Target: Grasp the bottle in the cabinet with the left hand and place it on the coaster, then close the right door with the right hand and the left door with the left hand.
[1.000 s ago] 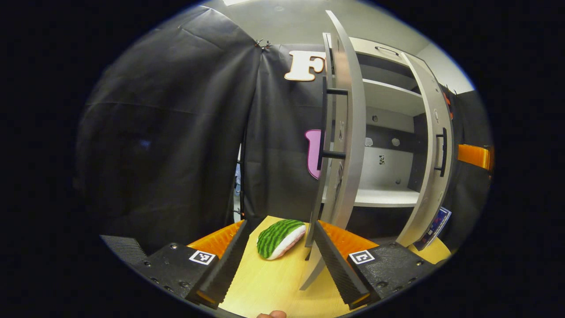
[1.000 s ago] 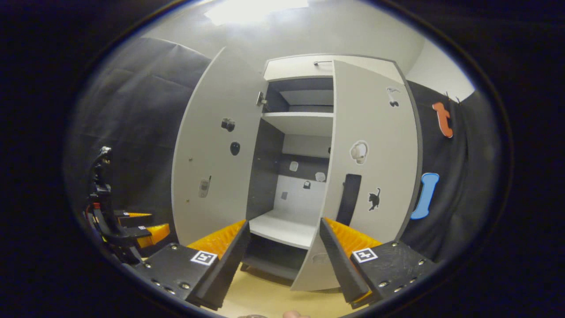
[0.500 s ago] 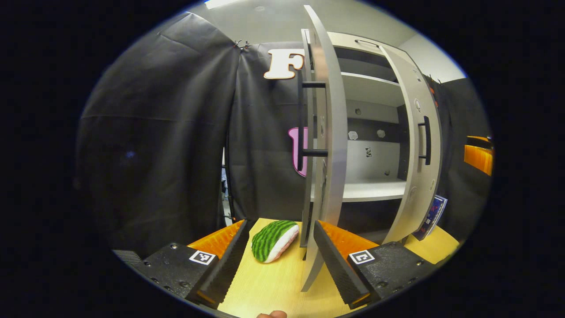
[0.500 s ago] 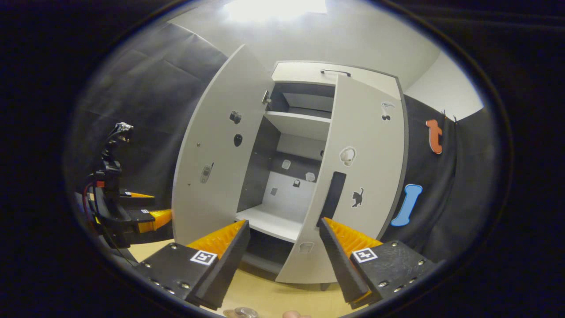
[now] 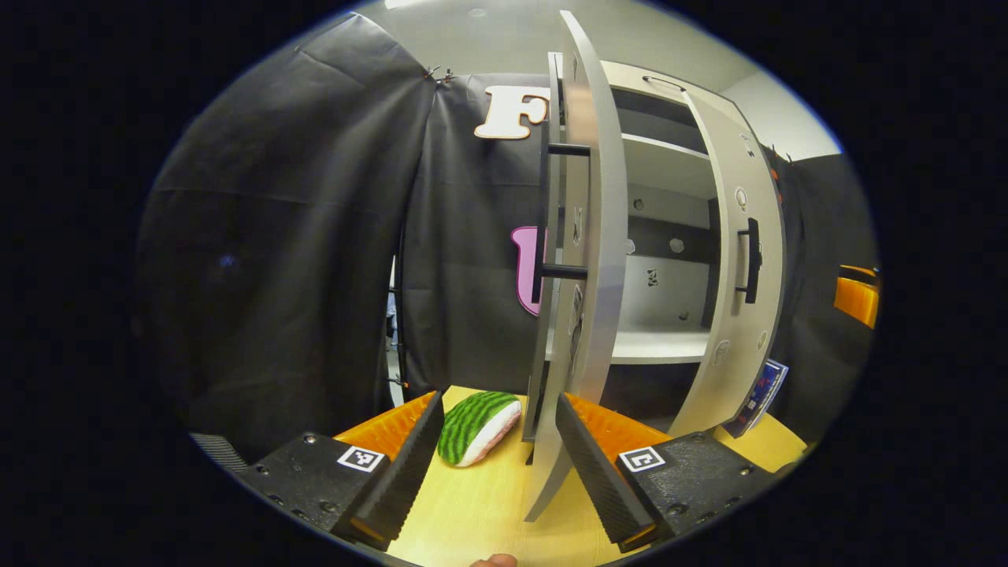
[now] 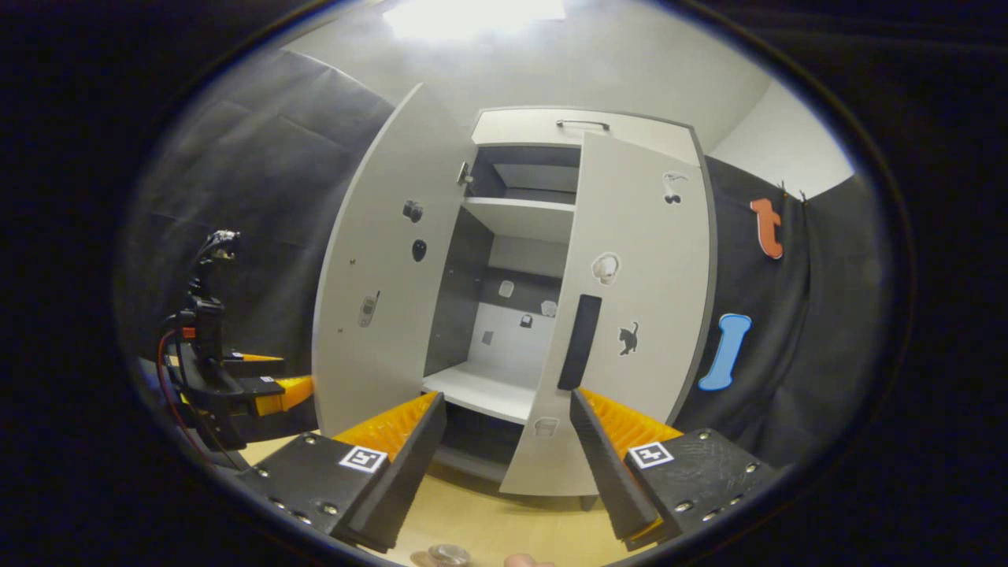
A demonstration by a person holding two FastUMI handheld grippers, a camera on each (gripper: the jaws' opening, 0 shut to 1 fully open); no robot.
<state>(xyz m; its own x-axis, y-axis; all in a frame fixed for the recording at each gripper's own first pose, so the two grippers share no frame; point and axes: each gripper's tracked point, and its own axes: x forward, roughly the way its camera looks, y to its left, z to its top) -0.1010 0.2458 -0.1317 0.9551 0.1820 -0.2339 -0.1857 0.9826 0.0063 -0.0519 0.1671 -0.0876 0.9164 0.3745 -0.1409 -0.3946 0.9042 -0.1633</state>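
The bottle: at the very bottom edge of the right gripper view there's a small round clear thing [image 6: 447, 556] on the wooden table [image 6: 488, 524]. It may be the bottle's top, but I can't say for sure, and I can't make out a coaster under it.

The cabinet [image 6: 543, 126] stands on the table with both doors open. In the right gripper view the right door [image 6: 630, 315] is swung most of the way in, its dark handle [image 6: 579, 342] facing us, with a gap left onto the bare white shelf [image 6: 480, 391]. The left door [image 6: 378, 276] stands wide open.

The right gripper [image 6: 504, 441] hangs in front of the gap, fingers spread, holding nothing, apart from the right door.

Over in the left gripper view, the left gripper [image 5: 498, 449] has its fingers spread and nothing between them. The left door [image 5: 594, 236] is edge-on just ahead, its lower edge beside the right-hand finger; I can't tell whether they touch. A watermelon-patterned cushion [image 5: 478, 426] lies on the table [image 5: 472, 512] just beyond the other finger.

The left gripper [image 6: 260, 394] sits low beside the left door.
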